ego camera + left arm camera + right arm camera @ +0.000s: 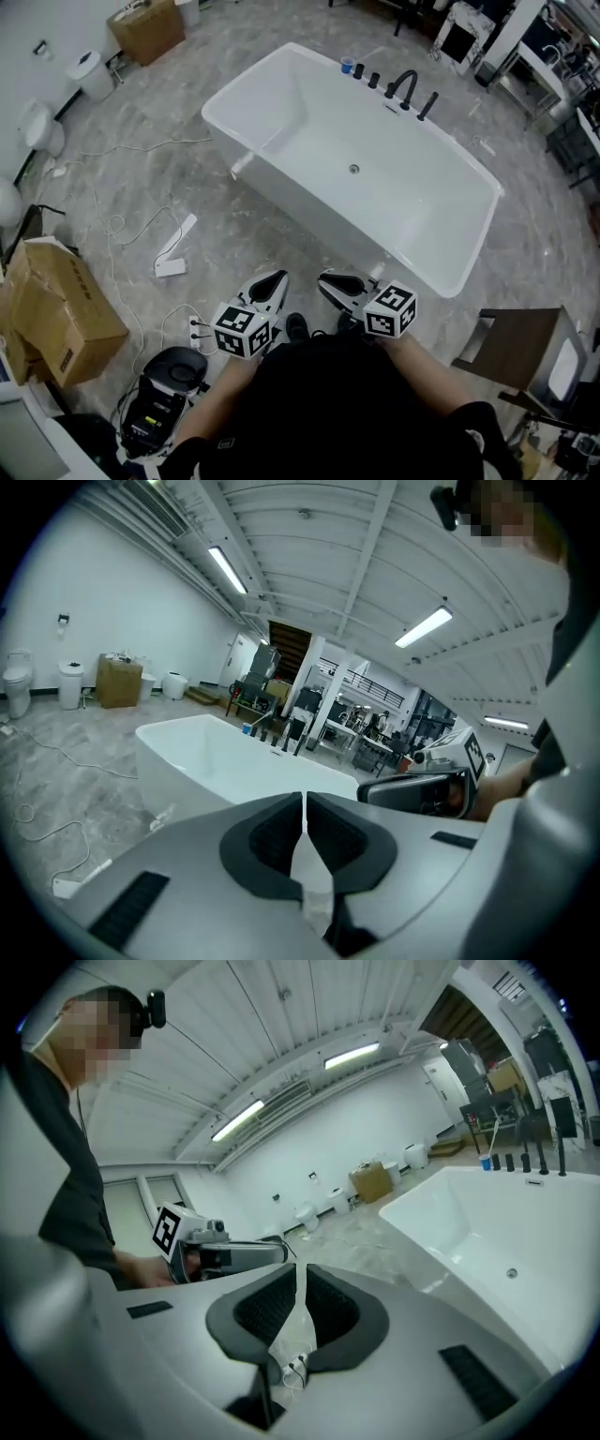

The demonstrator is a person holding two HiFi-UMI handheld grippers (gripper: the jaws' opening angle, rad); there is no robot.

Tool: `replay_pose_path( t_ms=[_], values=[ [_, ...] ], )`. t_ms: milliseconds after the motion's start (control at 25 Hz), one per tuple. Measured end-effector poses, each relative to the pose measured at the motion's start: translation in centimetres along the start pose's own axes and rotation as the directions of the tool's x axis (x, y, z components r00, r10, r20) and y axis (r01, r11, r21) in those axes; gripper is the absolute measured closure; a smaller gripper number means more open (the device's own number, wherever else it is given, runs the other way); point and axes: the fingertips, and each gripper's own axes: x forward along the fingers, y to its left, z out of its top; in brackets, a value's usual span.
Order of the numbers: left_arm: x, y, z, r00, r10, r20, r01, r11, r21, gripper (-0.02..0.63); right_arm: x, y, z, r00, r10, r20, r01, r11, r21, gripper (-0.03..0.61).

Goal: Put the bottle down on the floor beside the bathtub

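We hold both grippers low in front of us, side by side and close together, their tips aimed at the near side of the tub (253,72). The left gripper (304,799) has its jaws pressed together, with nothing between them. The right gripper (300,1269) shows only a thin slit between its jaws, and it too is empty. Through that slit we see just the floor (141,187) and a bit of cable.

The tub is white and empty, set at a slant on grey marbled floor. Black taps (405,89) stand on its far rim. Just beside them, on the same rim, stands a small blue thing (348,66), well apart from both grippers; it may be the bottle, but it is too small for us to tell.

To our left a white cable (117,225) loops over the floor, near a flat white strip (176,246). A cardboard box (56,309) sits further left. A brown stool (520,347) stands to our right.
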Motion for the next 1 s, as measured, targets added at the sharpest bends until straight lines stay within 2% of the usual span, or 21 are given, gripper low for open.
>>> replay_pose_path(
  t_ms=[80, 240, 400, 520, 800, 920, 1000],
  values=[
    [-0.5, -0.7, 1.6, 0.999, 0.008, 0.031, -0.009, 1.000, 0.013, 0.588, -1.9, 0.2, 2.0, 0.998, 0.009, 0.067, -0.008, 1.000, -0.010, 0.533],
    [-0.8, -3.9, 4.1, 0.997, 0.031, 0.076, -0.038, 0.994, 0.100, 0.588, -7.5, 0.1, 4.7, 0.987, -0.014, 0.158, 0.021, 0.999, -0.039, 0.545],
    [0.7, -6.8, 7.5, 0.992, 0.025, 0.120, -0.044, 0.985, 0.165, 0.589, -13.5, 0.3, 8.1, 0.974, -0.033, 0.226, 0.070, 0.986, -0.155, 0.550],
    [2.4, -9.5, 10.8, 0.987, 0.002, 0.163, -0.042, 0.970, 0.241, 0.589, -17.9, -0.7, 10.7, 0.957, -0.068, 0.282, 0.128, 0.972, -0.196, 0.551],
    [4.7, -14.2, 17.1, 0.966, 0.004, 0.259, -0.091, 0.942, 0.324, 0.589, -25.6, -5.9, 15.3, 0.896, -0.150, 0.417, 0.245, 0.952, -0.182, 0.551],
    [5.0, -15.4, 18.1, 0.963, 0.004, 0.270, -0.102, 0.931, 0.351, 0.589, -27.3, -7.4, 15.6, 0.870, -0.174, 0.461, 0.263, 0.955, -0.136, 0.551],
    [5.2, -15.6, 18.3, 0.961, 0.011, 0.276, -0.110, 0.931, 0.348, 0.589, -27.8, -7.5, 15.5, 0.862, -0.187, 0.471, 0.284, 0.948, -0.143, 0.551]
  ],
)
